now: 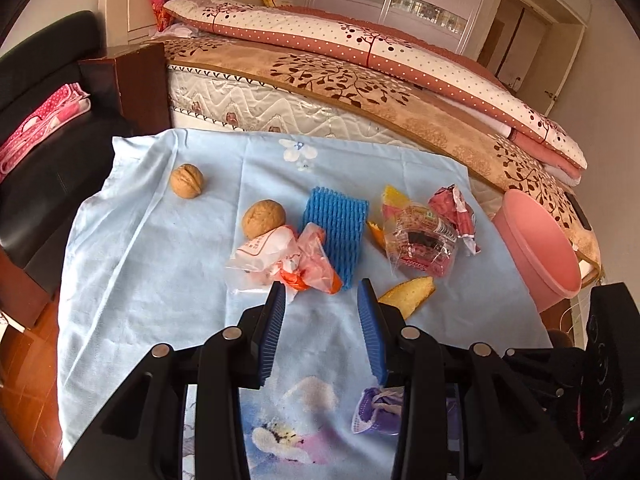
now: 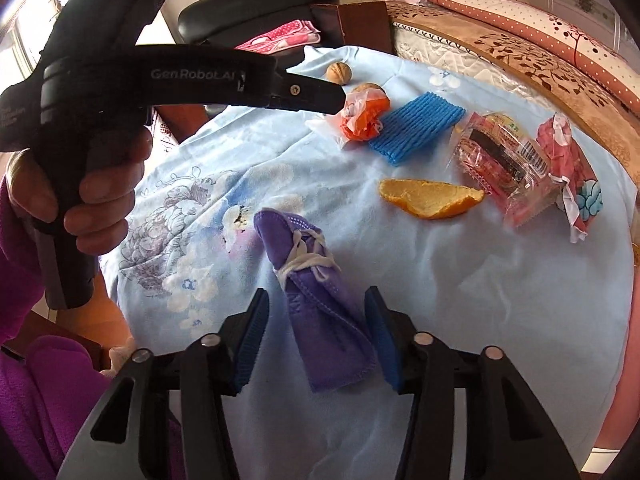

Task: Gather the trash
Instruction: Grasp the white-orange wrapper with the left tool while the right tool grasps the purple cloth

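- Lying on a soft, creased pale-blue floral cloth [image 1: 168, 264] is the trash: a ribbed blue foam net sleeve [image 1: 336, 232], a crinkled orange-and-white plastic wrapper [image 1: 288, 264], a clear glossy red-printed wrapper [image 1: 420, 240], a torn pink foil packet [image 1: 456, 208] and a curved orange peel [image 1: 412, 292].
- Two round, wrinkled walnuts [image 1: 187, 181] sit apart near the cloth's far left.
- The left gripper [image 1: 322, 300] hovers with its ridged blue pads well apart and nothing between them, just short of the orange-and-white wrapper.
- The right gripper [image 2: 316, 304] straddles a folded purple face mask [image 2: 320, 300] with white cord; the pads stand clear of it on both sides.
- Only the left view shows the smooth pink plastic bin [image 1: 540, 240] beside the cloth.
- Only the right view shows the person's hand [image 2: 92, 188] and fuzzy magenta sleeve [image 2: 44, 392].
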Available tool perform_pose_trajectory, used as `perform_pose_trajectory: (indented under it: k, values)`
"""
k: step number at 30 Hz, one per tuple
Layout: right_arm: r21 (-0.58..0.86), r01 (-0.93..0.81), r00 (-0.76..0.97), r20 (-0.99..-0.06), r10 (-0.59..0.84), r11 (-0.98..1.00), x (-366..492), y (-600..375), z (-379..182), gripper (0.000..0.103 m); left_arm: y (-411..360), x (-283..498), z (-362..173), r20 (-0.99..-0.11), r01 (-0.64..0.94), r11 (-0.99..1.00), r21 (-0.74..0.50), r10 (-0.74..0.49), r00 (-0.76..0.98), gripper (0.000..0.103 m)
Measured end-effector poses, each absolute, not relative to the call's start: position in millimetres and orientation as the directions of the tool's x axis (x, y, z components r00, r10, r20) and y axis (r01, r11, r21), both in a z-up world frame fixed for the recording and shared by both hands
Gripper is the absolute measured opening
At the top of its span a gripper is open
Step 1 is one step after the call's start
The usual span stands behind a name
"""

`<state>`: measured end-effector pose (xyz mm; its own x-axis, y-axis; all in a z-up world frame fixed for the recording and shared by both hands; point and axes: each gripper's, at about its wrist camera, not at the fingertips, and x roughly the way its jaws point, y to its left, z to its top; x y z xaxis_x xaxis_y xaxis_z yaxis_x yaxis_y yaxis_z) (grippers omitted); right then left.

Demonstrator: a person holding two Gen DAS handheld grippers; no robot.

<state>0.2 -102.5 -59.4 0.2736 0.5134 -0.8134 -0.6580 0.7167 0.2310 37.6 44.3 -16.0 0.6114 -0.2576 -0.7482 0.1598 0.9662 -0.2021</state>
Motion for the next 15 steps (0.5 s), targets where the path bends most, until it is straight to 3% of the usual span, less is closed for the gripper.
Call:
perform_pose_trajectory:
  k: [5, 12, 13, 14, 15]
  values:
    - [0.239, -0.659, 0.269, -0.811, 0.52, 0.714, 2.5, -104.8, -60.8, 0.031, 20.9, 47.6, -25.5, -0.766, 0.169, 0.977, -0.131, -0.208, 0.609, 0.038]
    - [0.227, -0.669, 0.282, -0.804, 0.524, 0.708, -8.0, -115.9, -50.7, 0.028, 19.3, 61.4, -39.2, -0.781, 0.101, 0.992, -0.08, -0.125, 0.612, 0.037]
    - [0.229, -0.66, 0.29, -0.8, 0.525, 0.715, -8.4, -120.8, -48.2, 0.028, 20.8, 62.4, -40.8, -0.783, 0.086, 0.994, -0.072, -0.11, 0.613, 0.036]
    - [0.233, -0.651, 0.3, -0.796, 0.526, 0.722, -8.9, -126.1, -46.0, 0.028, 22.4, 63.1, -42.0, -0.784, 0.077, 0.995, -0.069, -0.102, 0.612, 0.025]
    - [0.235, -0.643, 0.309, -0.791, 0.527, 0.729, -10.4, -131.2, -43.6, 0.028, 23.8, 63.4, -42.9, -0.787, 0.072, 0.995, -0.069, -0.098, 0.61, 0.021]
